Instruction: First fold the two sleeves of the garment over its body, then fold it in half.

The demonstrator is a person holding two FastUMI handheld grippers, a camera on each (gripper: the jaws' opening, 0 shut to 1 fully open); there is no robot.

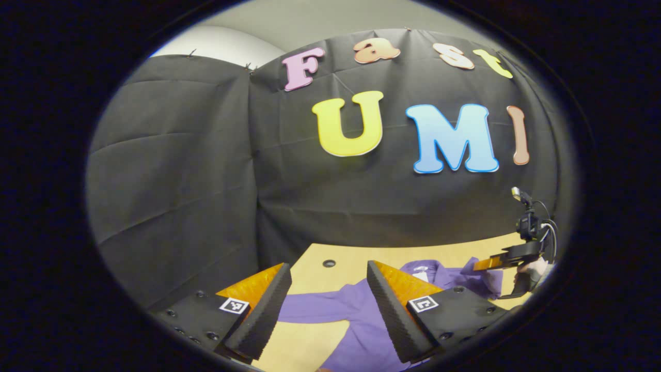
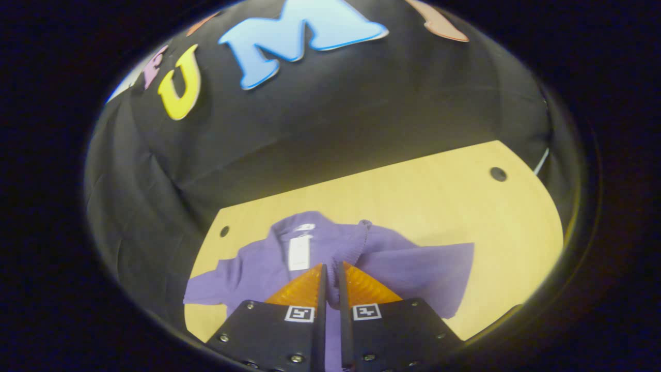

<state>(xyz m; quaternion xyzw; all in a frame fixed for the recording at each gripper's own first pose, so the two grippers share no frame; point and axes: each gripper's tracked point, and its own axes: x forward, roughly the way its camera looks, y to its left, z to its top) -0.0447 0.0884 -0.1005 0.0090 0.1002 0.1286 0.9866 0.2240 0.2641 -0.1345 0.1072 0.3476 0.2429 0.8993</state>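
A purple garment lies on the wooden table, collar and white label facing up. In the right gripper view my right gripper is shut on a sleeve, purple cloth pinched between its fingers and the ribbed cuff hanging over the body just beyond them. The other sleeve stretches out flat to the left. In the left gripper view my left gripper hovers open above that flat sleeve, with nothing between its fingers. Farther off, the right gripper holds lifted purple cloth.
Black cloth walls close off the back and left of the booth. The table has small round holes. Bare wood lies to the right of the garment and behind it.
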